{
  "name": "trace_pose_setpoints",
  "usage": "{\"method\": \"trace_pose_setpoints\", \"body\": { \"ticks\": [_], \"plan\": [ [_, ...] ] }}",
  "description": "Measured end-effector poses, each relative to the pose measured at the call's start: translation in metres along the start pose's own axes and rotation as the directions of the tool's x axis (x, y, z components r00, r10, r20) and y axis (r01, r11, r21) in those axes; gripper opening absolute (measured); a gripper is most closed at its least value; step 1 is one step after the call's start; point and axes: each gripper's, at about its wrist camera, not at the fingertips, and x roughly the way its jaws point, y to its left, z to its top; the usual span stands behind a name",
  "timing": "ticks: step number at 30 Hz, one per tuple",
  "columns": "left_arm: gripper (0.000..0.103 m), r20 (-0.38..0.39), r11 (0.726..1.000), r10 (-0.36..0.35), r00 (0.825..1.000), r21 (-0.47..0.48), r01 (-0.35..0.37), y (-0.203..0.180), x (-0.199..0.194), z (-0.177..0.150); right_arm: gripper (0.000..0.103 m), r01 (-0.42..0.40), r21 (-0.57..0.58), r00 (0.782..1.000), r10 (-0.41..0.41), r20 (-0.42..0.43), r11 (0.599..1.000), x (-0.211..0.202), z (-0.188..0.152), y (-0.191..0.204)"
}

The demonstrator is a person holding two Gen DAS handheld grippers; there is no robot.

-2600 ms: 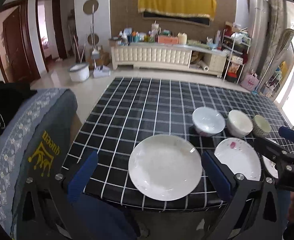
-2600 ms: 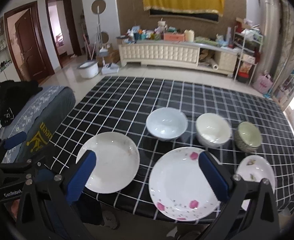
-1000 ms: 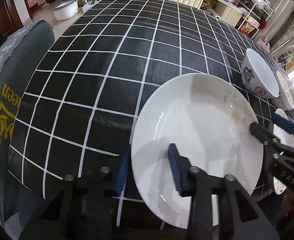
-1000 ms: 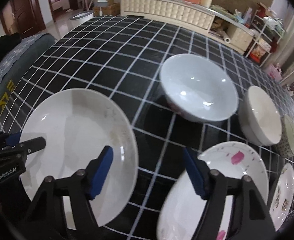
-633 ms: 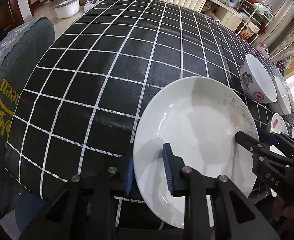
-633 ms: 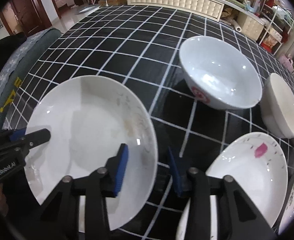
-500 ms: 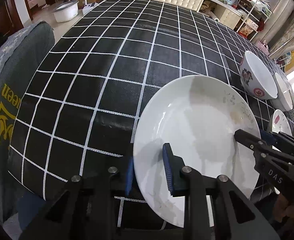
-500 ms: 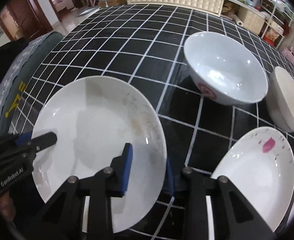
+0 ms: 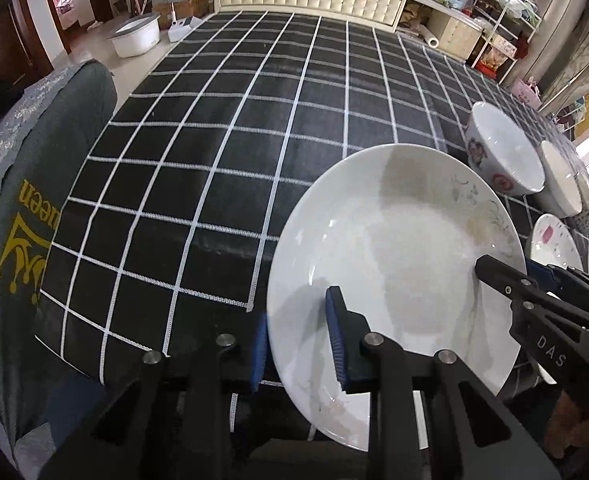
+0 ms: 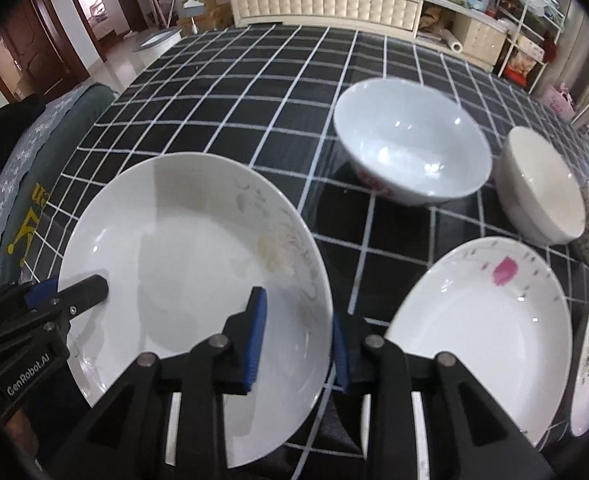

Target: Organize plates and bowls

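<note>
Partly, both grippers hide white plate (image 10: 182,240) rim.

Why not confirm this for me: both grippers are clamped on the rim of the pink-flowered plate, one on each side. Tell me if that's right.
Not quite. Both grippers, left gripper and right gripper, are clamped on the plain white plate, one on each side. The right wrist view shows the pink-flowered plate lying untouched beside it.

— Any writing to read?
— "DAS" on the right gripper (image 9: 506,280), "GenRobot.AI" on the left gripper (image 10: 66,294).
— Elsewhere?
— Yellow letters "een" on the grey chair cover (image 9: 26,204), partly hidden.
</note>
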Motion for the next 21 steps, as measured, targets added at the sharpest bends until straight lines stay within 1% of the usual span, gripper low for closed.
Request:
{"method": "trace_pose_setpoints", "body": {
  "ticks": [3,6,15,21],
  "plan": [
    [0.024,0.017,1.000,0.001,1.000,0.015,-0.001,-0.003,-0.006,0.003,0.035,0.003,0.011,1.000,-0.003,0.009,1.000,-0.003,0.002,-0.003],
    [0.024,0.016,1.000,0.001,1.000,0.017,-0.001,-0.005,-0.005,0.003,0.035,0.008,0.019,1.000,-0.008,0.005,1.000,0.000,0.002,-0.004],
    [0.025,-0.023,1.000,-0.001,1.000,0.007,0.001,-0.004,0.018,0.000,0.035,0.019,0.035,0.999,-0.017,-0.045,0.999,0.019,-0.001,-0.006],
    [0.024,-0.034,1.000,0.001,0.999,0.000,-0.001,0.001,0.027,-0.002,0.035,0.005,0.038,0.998,-0.003,-0.058,0.999,0.028,-0.001,-0.005]
  ]
}}
